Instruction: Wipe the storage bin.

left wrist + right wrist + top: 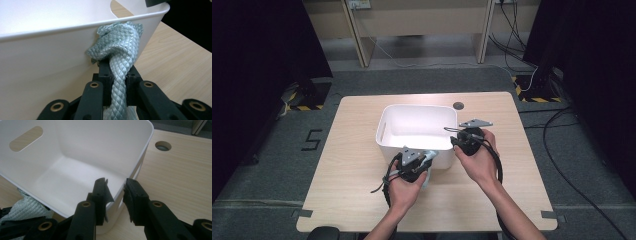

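High view is showing 1 white bin (388, 131) on 1 table (357, 175) w/ 2 grippers: left gripper (117, 75) clenching 1 pale green cloth (120, 47) against bin's near wall, cloth's lower end cut off; right gripper (115, 192) straddling the corner rim, grip unclear.

A pale grey-green cloth (120, 50) with a raised diamond-scale weave was clamped between the black fingers (105, 82) of the left gripper (117, 75). A plain white bin (75, 170) was seen just ahead of the black right gripper (116, 191). Light wood grain was shown on the table (180, 177).
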Action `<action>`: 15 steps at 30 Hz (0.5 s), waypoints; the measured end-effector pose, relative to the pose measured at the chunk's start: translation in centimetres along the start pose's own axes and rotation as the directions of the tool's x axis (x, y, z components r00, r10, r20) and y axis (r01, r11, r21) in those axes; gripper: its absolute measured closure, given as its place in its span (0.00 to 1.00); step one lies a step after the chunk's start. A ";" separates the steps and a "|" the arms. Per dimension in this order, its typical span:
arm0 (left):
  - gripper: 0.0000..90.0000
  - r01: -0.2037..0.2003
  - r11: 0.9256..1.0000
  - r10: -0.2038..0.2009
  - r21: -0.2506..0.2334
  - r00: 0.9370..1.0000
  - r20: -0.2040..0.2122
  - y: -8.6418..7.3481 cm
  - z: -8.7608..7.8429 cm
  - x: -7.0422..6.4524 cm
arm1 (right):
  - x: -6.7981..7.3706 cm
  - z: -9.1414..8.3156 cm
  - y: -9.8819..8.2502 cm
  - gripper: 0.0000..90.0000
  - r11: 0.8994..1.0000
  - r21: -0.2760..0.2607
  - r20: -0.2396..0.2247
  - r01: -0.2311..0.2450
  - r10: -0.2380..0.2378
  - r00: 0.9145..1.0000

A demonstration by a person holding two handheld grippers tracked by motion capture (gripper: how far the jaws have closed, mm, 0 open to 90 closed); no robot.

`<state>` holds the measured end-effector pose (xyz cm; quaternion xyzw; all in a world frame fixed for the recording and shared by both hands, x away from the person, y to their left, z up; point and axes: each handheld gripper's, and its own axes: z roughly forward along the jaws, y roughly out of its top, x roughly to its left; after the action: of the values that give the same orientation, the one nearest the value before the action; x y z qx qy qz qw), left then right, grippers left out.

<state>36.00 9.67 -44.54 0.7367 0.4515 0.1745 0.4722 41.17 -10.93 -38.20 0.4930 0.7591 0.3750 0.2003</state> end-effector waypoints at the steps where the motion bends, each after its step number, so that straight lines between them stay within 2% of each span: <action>1: 0.88 0.001 1.000 -0.001 0.000 1.000 0.000 -0.1 0.1 0.0 | 0.0 0.0 0.0 0.79 1.000 0.000 0.000 0.001 -0.001 1.000; 15: 0.88 -0.005 1.000 0.005 0.016 1.000 -0.009 -1.1 0.8 0.1 | 0.0 0.0 0.0 0.79 1.000 0.001 0.000 0.003 -0.003 1.000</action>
<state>36.04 9.53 -45.87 0.7409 0.4530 0.1754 0.4638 41.16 -10.94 -38.19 0.4917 0.7601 0.3745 0.2006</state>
